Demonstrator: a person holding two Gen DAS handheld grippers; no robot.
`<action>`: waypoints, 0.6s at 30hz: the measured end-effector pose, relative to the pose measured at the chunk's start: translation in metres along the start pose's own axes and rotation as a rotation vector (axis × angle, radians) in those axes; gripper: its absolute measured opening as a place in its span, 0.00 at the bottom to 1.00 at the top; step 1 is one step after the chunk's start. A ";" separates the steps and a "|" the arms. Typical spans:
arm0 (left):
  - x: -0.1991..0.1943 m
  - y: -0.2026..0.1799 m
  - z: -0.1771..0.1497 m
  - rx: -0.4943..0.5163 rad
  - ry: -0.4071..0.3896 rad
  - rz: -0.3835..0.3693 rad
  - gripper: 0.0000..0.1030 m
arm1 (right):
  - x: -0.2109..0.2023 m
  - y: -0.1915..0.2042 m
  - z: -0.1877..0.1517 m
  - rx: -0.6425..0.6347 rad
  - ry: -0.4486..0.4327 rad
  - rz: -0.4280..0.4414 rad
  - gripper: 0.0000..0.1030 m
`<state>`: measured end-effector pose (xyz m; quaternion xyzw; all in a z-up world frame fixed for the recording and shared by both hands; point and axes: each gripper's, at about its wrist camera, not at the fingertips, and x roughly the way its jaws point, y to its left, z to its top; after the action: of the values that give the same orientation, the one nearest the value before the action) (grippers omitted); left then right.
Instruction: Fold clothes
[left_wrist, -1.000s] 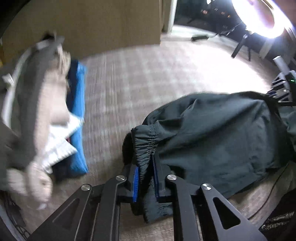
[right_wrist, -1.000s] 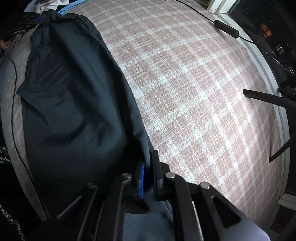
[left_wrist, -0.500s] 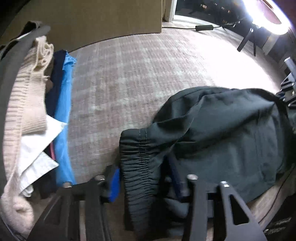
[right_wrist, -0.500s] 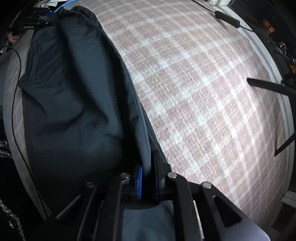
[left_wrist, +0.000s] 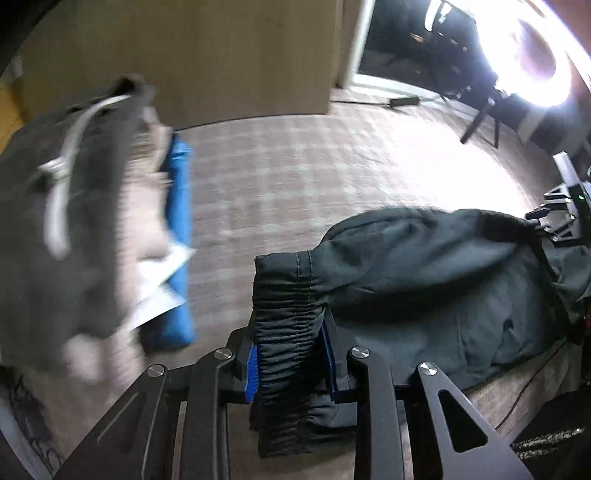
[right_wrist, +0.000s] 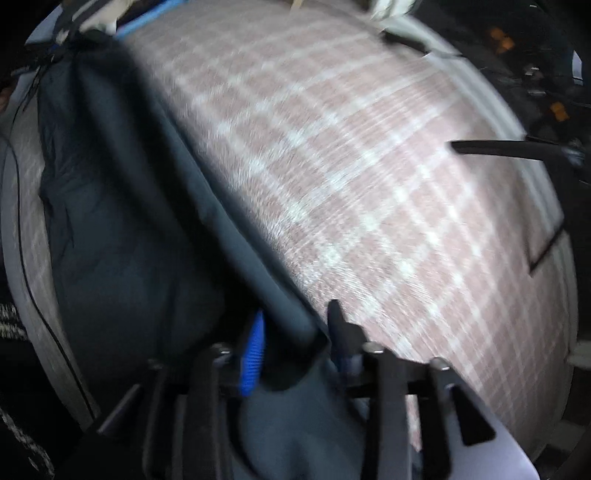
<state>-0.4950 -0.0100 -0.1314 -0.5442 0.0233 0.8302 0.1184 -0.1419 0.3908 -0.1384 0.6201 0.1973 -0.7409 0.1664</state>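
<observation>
Left tongs (left_wrist: 291, 363) clamp the dark trousers' (left_wrist: 436, 273) elastic waistband at lower centre; right tongs (right_wrist: 295, 343) have just been opening, fabric lying loose between them.

Trousers (left_wrist: 424, 273) on carpet (left_wrist: 295, 177); clothes pile (left_wrist: 74, 221) left.

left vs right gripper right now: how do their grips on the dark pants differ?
Left gripper is clamped on the gathered elastic waistband; right gripper has just been opening, a smooth fabric edge lying loose between its pads. Left jaws stand narrower, right ones wider. Both work the same dark pants on the plaid cover.
</observation>
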 end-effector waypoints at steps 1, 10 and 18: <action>-0.006 0.005 -0.005 -0.011 0.002 0.008 0.24 | -0.012 0.005 -0.010 0.020 -0.030 -0.006 0.34; -0.055 0.068 -0.054 -0.119 0.022 0.086 0.24 | -0.108 0.018 -0.089 0.186 -0.168 -0.051 0.34; -0.084 0.151 -0.099 -0.170 0.085 0.276 0.24 | -0.082 -0.069 -0.041 0.368 -0.142 -0.068 0.35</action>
<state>-0.4082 -0.1876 -0.1088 -0.5784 0.0326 0.8139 -0.0441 -0.1262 0.4717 -0.0576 0.5792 0.0673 -0.8115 0.0386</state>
